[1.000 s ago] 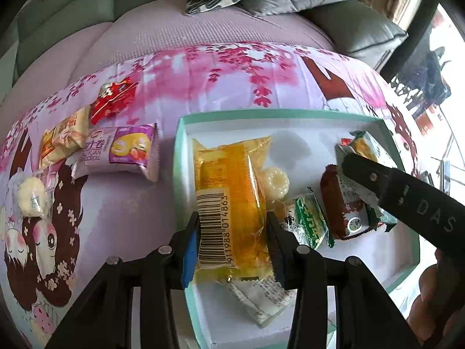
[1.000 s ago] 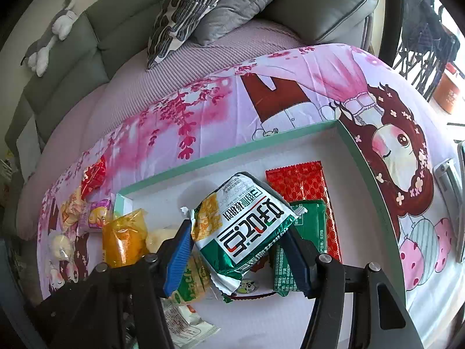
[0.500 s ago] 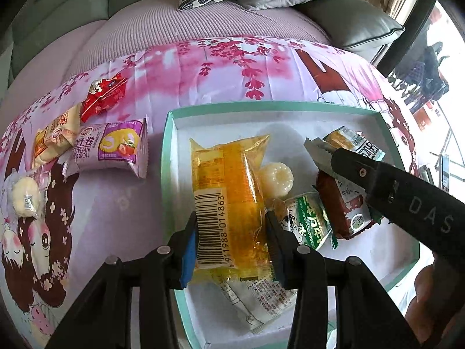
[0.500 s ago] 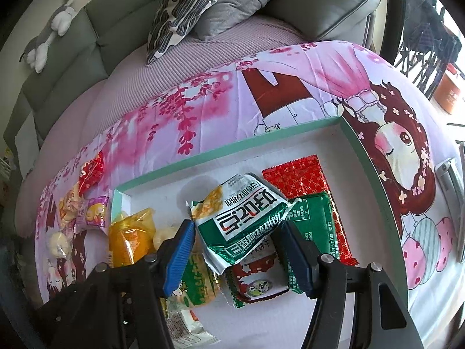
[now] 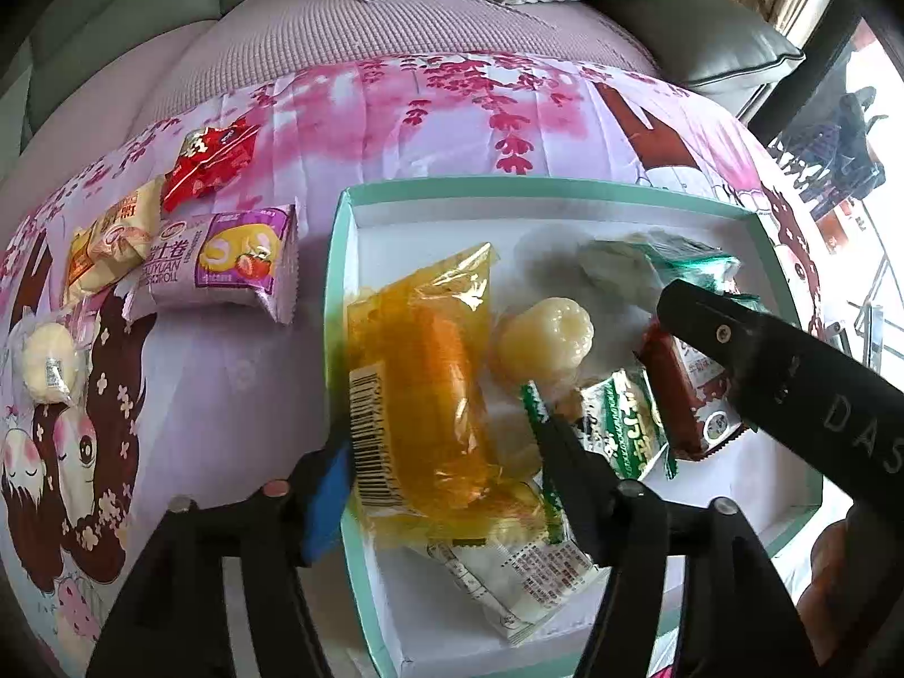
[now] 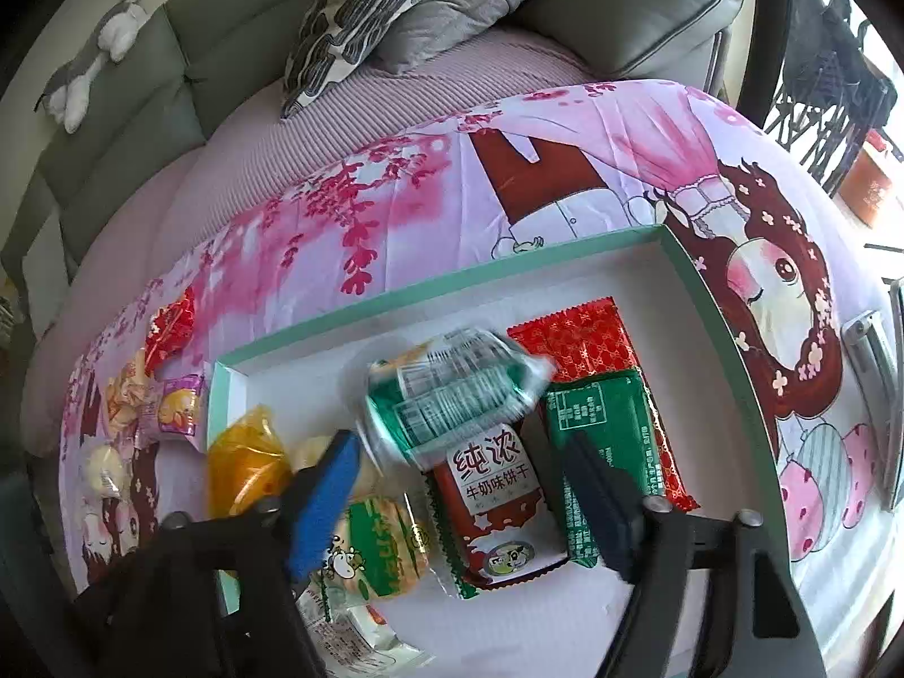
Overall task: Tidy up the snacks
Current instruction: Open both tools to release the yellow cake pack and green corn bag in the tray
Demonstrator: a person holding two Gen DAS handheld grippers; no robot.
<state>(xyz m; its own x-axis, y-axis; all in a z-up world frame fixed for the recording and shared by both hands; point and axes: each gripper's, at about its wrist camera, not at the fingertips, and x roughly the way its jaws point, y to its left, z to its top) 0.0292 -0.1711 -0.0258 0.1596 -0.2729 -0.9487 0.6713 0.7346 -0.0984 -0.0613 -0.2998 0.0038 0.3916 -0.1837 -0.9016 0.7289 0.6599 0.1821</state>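
Note:
A teal-rimmed white tray (image 5: 508,186) on the pink cartoon cloth holds several snack packets. An orange packet (image 5: 418,395) lies in its left part between the fingers of my left gripper (image 5: 440,440), whose jaws are opening, the pads off the packet. In the right wrist view my right gripper (image 6: 457,443) hangs over the tray (image 6: 452,282), its jaws also opening. A green-and-white packet (image 6: 452,395), blurred, tumbles free just beyond its fingertips, over a red milk-biscuit packet (image 6: 497,503). One black finger of the right gripper (image 5: 763,361) crosses the left wrist view.
Left of the tray lie a purple roll packet (image 5: 220,265), a red packet (image 5: 209,161), a yellow packet (image 5: 107,243) and a wrapped round bun (image 5: 48,361). Inside the tray: a pale jelly cup (image 5: 545,333), a flat green packet (image 6: 604,440), a red packet (image 6: 582,339). Sofa cushions (image 6: 395,0) behind.
Left jaws, shut on the orange packet before, have spread and let it go. Right jaws widened too; the green-and-white packet slipped out and flipped over.

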